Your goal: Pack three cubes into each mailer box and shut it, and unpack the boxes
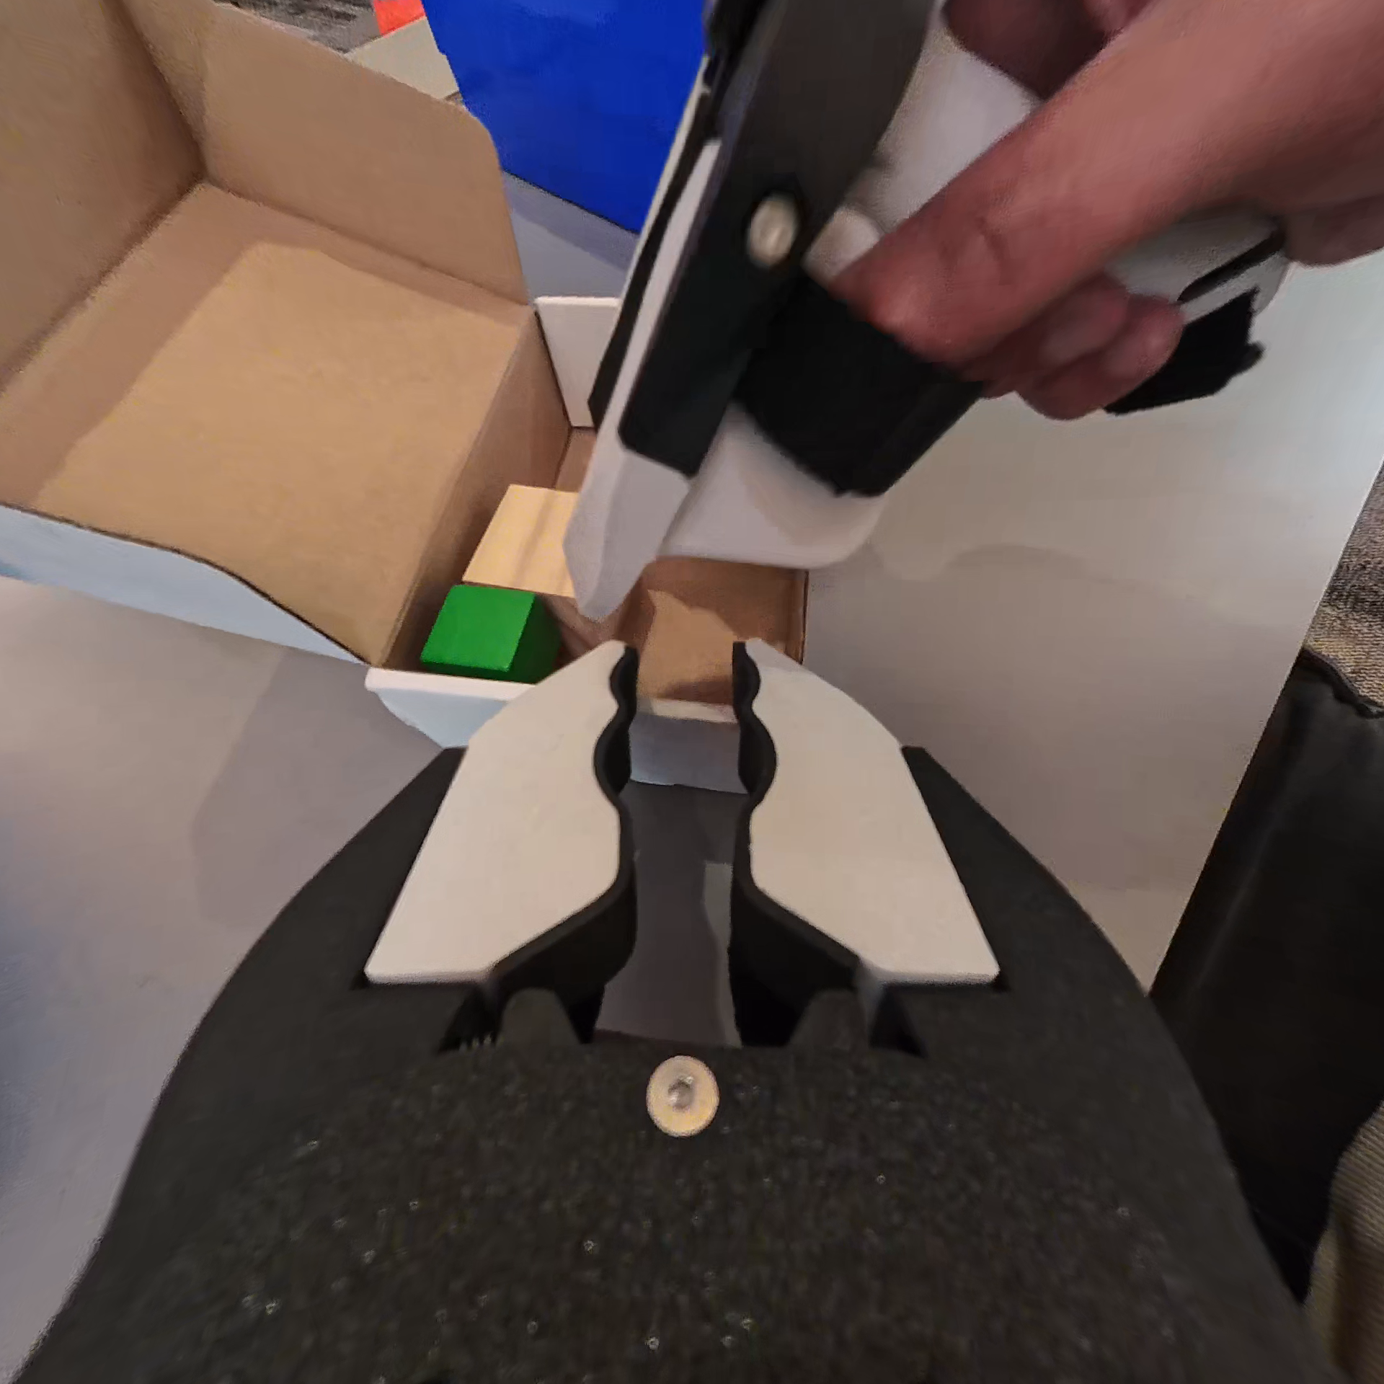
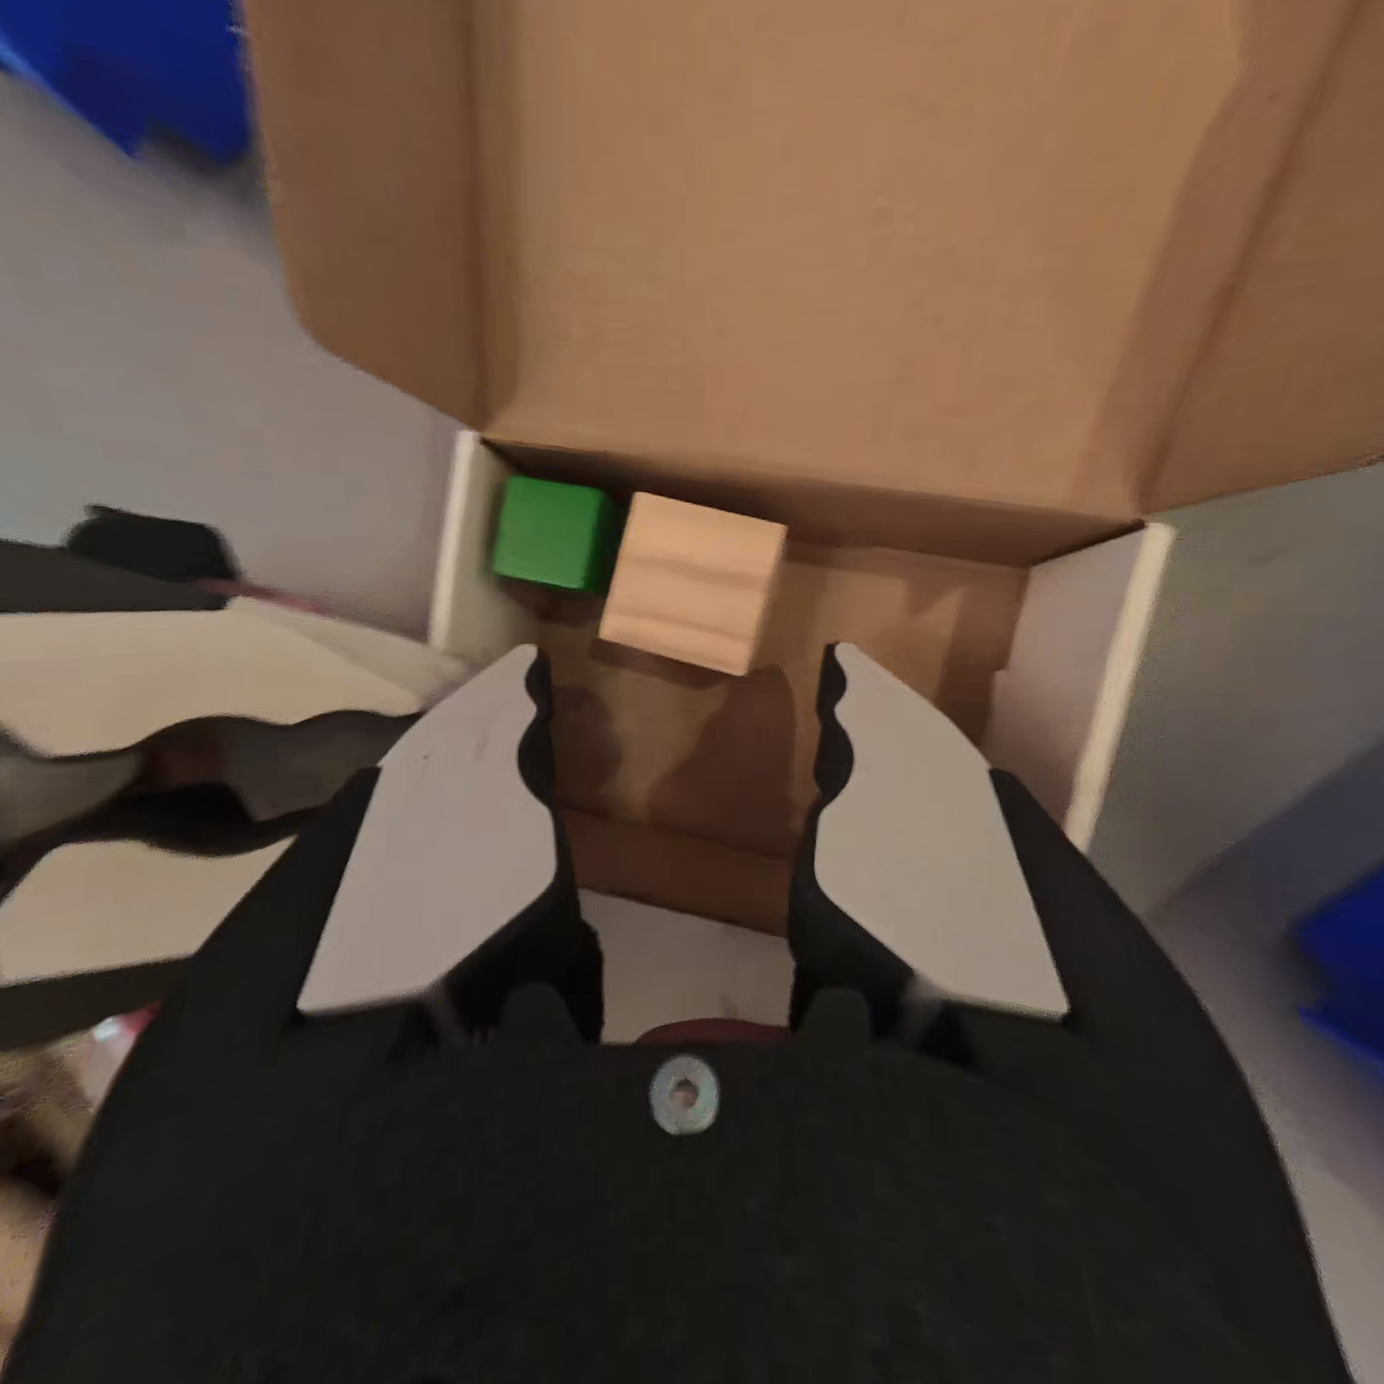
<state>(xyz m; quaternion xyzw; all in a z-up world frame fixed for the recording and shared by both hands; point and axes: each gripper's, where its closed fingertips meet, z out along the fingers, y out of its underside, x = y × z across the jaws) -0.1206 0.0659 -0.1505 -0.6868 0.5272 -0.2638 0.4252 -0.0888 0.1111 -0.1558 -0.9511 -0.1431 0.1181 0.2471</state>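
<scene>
Two cubes in open box: green cube at 9 o'clock of wooden cube | box floor bare toward 3 o'clock | left gripper parted, empty, at near rim | right gripper wide apart, empty, above box

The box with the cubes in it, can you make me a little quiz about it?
1. True or false: the mailer box has its lid open.
2. How many cubes show inside it?
3. Which cube sits nearest the box's left wall in the right wrist view: A green cube, B plain wooden cube?

Key: 1 true. 2 two. 3 A. Both the left gripper and the right gripper are open and empty.
</scene>
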